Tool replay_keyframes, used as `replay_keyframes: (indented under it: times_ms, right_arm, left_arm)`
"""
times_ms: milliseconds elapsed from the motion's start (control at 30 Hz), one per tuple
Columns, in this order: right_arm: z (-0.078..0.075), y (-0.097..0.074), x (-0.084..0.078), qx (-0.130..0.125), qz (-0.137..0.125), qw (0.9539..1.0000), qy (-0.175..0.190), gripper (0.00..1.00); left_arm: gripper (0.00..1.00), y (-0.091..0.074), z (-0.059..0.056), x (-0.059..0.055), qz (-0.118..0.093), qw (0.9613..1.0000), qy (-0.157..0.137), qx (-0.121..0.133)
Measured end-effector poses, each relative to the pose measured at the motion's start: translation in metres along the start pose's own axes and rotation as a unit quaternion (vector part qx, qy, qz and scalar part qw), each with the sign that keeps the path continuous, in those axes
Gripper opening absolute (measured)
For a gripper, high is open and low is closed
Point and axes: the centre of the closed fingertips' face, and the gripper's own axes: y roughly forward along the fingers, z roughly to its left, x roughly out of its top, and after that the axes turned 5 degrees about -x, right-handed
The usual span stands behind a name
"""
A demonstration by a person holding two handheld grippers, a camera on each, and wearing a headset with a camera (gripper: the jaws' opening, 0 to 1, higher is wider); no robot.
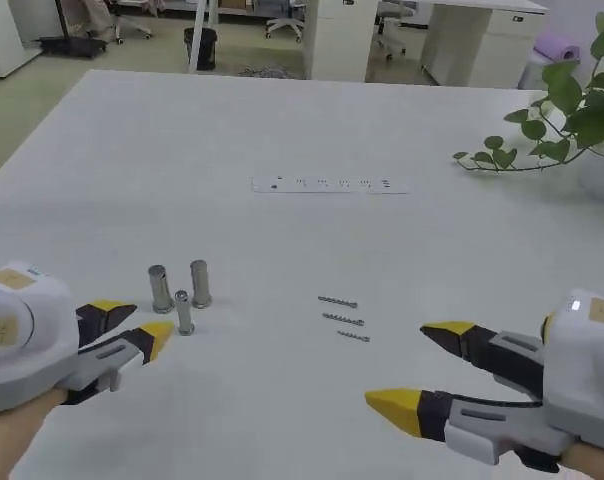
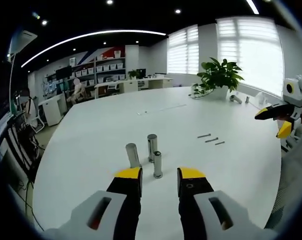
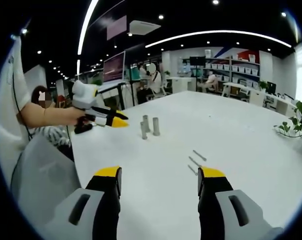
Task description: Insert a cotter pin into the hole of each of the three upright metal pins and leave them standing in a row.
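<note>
Three upright metal pins (image 1: 181, 290) stand in a tight cluster on the white table (image 1: 282, 150), left of centre; the left gripper view has the metal pins (image 2: 147, 152) just ahead of the jaws. Three cotter pins (image 1: 343, 319) lie side by side near the middle, and the right gripper view has the cotter pins (image 3: 194, 161) close ahead of its jaws. My left gripper (image 1: 134, 322) is open, just left of the metal pins, holding nothing. My right gripper (image 1: 422, 368) is open wide, right of and below the cotter pins, also holding nothing.
A white power strip (image 1: 328, 184) lies farther back on the table. A potted plant (image 1: 567, 110) trails leaves over the far right corner. Office desks and chairs stand beyond the table's far edge.
</note>
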Motion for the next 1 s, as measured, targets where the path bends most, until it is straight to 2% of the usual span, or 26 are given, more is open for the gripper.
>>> replay_keyframes:
  times_ms: [200,467,633,833,1000]
  right_arm:
    - [-0.001,0.005,-0.002,0.002,0.006,1.0000,-0.001,0.64]
    - [-0.005,0.010,-0.003,-0.004,0.008,0.9999,0.008,0.69]
    - [-0.007,0.012,-0.003,-0.005,0.010,0.9999,0.009,0.69]
    - [-0.010,0.013,-0.005,-0.010,0.011,0.9998,0.013,0.68]
    - [-0.011,0.014,-0.007,-0.011,0.012,0.9997,0.016,0.68]
  left_arm:
    - [0.26,0.019,0.003,-0.002,0.006,0.9999,-0.003,-0.010]
    - [0.24,0.042,0.008,-0.009,0.021,0.9996,-0.006,-0.019]
    - [0.20,0.052,0.011,-0.014,0.027,0.9994,-0.005,-0.023]
    - [0.13,0.059,0.009,-0.018,0.029,0.9991,-0.005,-0.030]
    - [0.08,0.064,0.007,-0.024,0.040,0.9988,0.009,-0.026]
